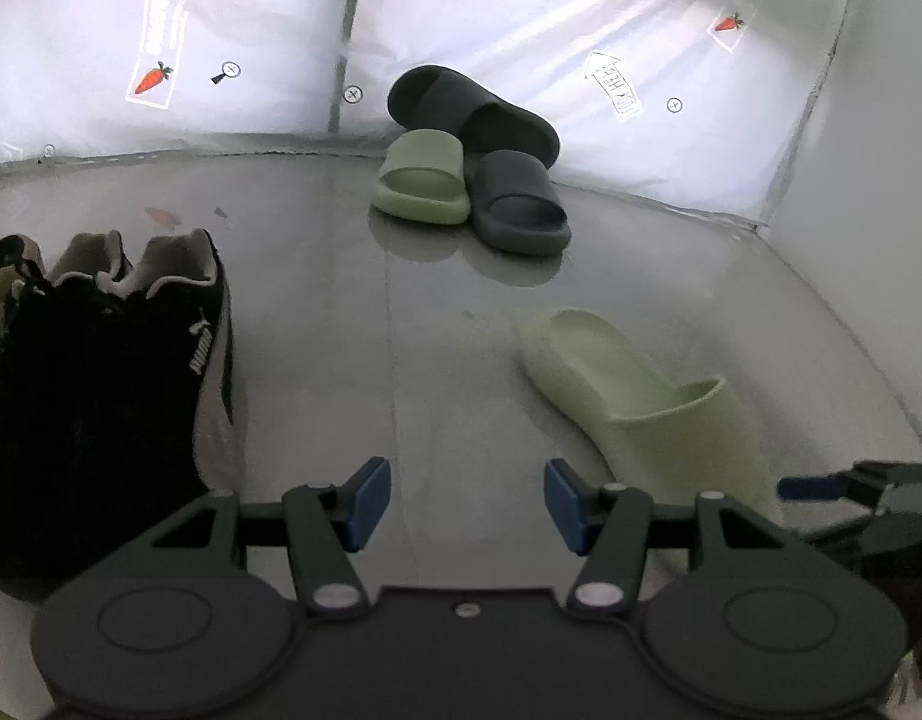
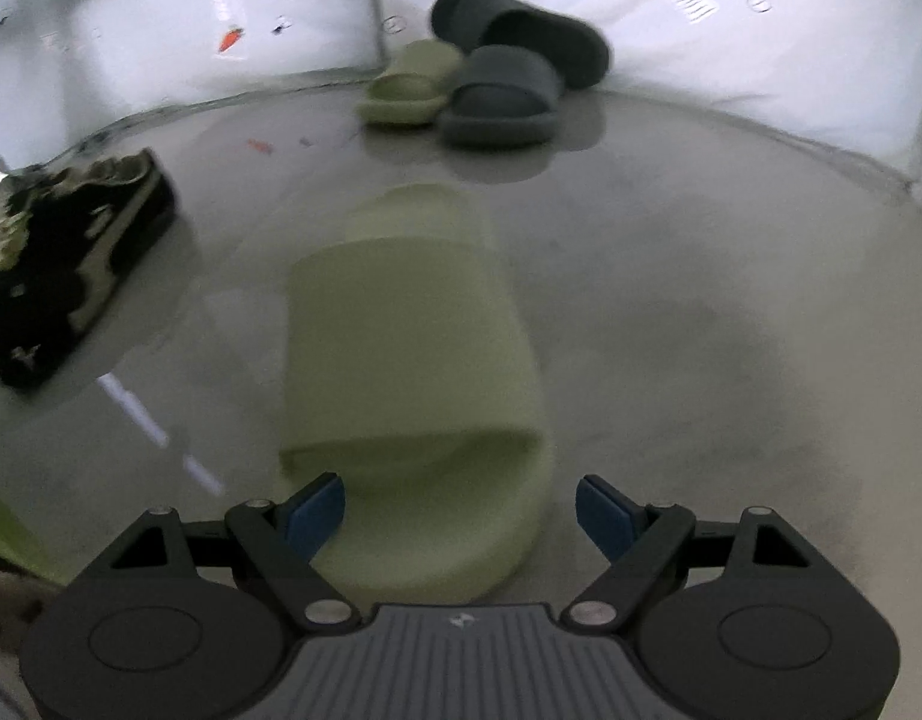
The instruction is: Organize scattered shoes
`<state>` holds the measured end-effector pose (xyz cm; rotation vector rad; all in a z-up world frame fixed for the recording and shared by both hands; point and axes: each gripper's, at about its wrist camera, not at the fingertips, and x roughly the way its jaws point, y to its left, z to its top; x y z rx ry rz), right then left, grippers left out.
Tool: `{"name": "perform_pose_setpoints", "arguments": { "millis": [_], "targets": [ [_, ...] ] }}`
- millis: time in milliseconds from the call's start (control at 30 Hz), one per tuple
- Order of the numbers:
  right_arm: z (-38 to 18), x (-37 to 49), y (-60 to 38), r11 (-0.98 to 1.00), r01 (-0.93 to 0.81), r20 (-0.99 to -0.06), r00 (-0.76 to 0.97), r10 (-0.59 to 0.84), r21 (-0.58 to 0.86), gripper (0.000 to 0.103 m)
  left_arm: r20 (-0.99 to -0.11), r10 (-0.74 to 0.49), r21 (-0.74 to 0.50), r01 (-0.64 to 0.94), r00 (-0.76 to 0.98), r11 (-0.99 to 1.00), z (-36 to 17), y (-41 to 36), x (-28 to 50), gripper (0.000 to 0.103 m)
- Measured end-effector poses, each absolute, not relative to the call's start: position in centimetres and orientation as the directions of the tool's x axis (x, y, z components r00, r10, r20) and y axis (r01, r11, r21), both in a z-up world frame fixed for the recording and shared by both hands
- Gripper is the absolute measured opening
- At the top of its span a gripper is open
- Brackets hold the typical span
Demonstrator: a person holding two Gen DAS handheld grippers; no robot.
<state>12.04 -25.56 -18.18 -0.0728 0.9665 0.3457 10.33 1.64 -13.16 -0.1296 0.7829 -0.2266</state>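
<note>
A pale green slide lies on the grey floor just ahead of my right gripper, which is open with its blue pads either side of the slide's heel end, not clamping it. The same slide shows right of my left gripper, which is open over bare floor. At the back wall a second green slide sits beside a dark grey slide, with another dark slide propped against the wall behind them. Black and beige sneakers stand at the left.
White plastic sheeting printed with carrots and arrows covers the back wall, and a plain white wall closes the right side. The sneakers appear at the left in the right wrist view. The right gripper's tips show at the left wrist view's right edge.
</note>
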Motion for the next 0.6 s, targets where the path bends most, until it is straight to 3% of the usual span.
{"name": "perform_pose_setpoints", "arguments": {
  "millis": [133,300,600],
  "targets": [
    [-16.7,11.5,-25.3,0.946,-0.306,-0.808,0.527,0.262,0.107,0.086,-0.680,-0.263,-0.189,0.183,0.684,0.965,-13.0,1.1,10.2,0.057],
    [-14.7,11.6,-26.4,0.946,-0.254,-0.742,0.591,0.317,0.202,0.098,-0.681,-0.247,-0.186,0.164,0.689,0.969,-13.1,1.9,10.0,0.057],
    [-17.2,15.3,-23.2,0.954,-0.278,-0.780,0.572,0.256,0.110,0.099,-0.682,-0.217,-0.209,0.099,0.698,0.973,-13.1,3.6,9.6,0.058]
  ]
}}
